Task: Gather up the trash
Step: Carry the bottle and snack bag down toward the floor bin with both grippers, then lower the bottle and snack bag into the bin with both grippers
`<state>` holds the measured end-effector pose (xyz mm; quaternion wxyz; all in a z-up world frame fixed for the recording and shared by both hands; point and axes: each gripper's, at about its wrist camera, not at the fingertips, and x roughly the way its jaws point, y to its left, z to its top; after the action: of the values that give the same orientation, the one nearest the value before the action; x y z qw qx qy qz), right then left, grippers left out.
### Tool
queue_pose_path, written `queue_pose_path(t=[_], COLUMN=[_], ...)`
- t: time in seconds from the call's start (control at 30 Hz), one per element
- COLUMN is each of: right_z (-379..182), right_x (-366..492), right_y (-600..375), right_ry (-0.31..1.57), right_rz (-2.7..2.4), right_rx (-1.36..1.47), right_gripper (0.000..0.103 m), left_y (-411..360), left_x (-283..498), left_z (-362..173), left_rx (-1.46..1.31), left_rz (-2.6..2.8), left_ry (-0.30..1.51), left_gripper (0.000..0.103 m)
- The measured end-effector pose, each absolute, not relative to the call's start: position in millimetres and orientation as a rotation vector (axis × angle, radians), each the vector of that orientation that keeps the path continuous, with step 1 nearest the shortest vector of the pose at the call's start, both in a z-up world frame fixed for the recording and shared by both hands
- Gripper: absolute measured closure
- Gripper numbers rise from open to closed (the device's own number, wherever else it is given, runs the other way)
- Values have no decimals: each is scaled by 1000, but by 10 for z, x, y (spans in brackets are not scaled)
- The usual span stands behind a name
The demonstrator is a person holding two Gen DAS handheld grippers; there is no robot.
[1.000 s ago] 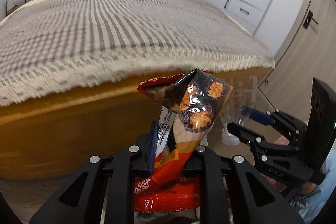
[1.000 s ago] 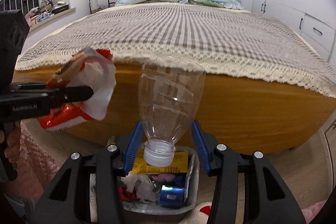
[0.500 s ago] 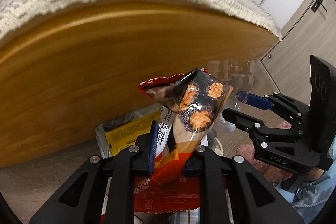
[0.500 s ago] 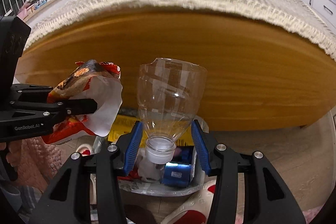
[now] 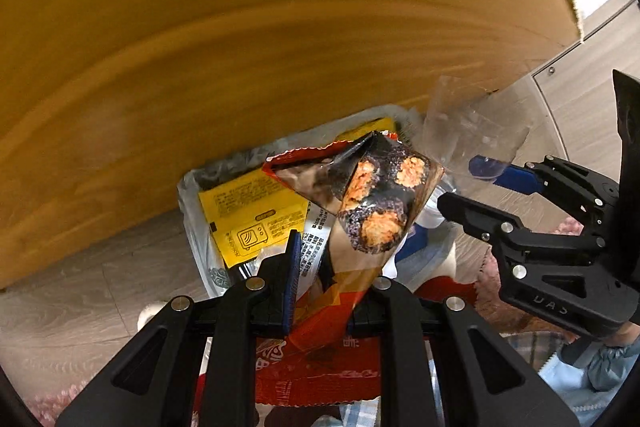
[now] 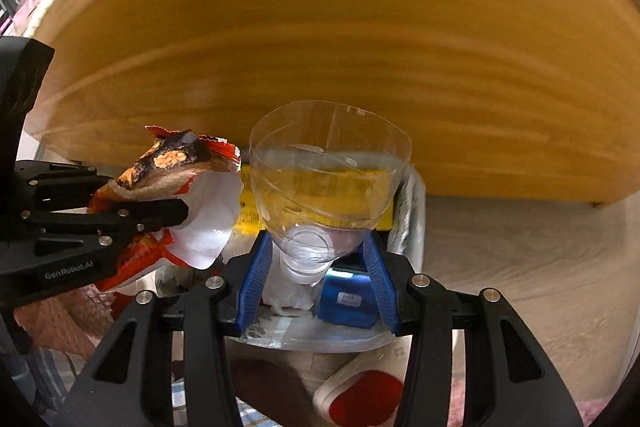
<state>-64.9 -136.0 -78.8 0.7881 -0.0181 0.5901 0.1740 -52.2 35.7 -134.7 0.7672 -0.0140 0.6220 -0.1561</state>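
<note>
Here the left gripper [image 5: 320,255] is clenched on a crumpled snack wrapper [image 5: 360,207], red and orange with dark printed food pictures, whose torn top stands up above the fingers and whose lower part hangs down between them. The right gripper [image 6: 316,259] grasps a cut-off clear plastic bottle top [image 6: 328,179] by the neck, cap end down between the blue finger pads [image 6: 252,283] and the open cut edge upward. Both pieces of trash are held over a bin lined with a clear plastic bag [image 5: 192,211], which stands on the wooden floor [image 6: 520,267] right against the foot of a broad wooden bed panel [image 5: 280,27]. In the bin a yellow packet [image 5: 256,215] printed with a microwave symbol leans at the side nearest the panel, with a blue item [image 6: 348,303] and some crumpled white paper [image 6: 288,291] lower down. From the left wrist view the right gripper [image 5: 476,183] sits to the right of the wrapper, the bottle piece [image 5: 472,123] near the bin's right edge; from the right wrist view the left gripper [image 6: 172,207] and the wrapper [image 6: 172,163] are at the bin's left edge. A white and red slipper [image 6: 360,387] lies on the floor near the bin.
</note>
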Motion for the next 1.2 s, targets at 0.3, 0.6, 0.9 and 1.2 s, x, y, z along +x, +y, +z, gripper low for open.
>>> queue_pose_path(t=[0.3, 0.6, 0.9, 1.2], right_z=[-1073, -1283, -1370, -1579], right_x=[-501, -327, -247, -210], right_y=[-1263, -1216, -1140, -1055], right_ry=[1381, 1457, 1495, 1521], right_rz=[372, 363, 359, 354], right_rx=[-76, -95, -100, -127], right_gripper=[56, 56, 56, 56], left_y=[331, 426, 248, 108], left_x=[-419, -308, -223, -148], left_z=[-1598, -1843, -2074, -2199], left_rx=[27, 37, 78, 94], left_rz=[-276, -204, -186, -169], left_ry=[1411, 1479, 1518, 1549], left_gripper=[88, 88, 88, 88])
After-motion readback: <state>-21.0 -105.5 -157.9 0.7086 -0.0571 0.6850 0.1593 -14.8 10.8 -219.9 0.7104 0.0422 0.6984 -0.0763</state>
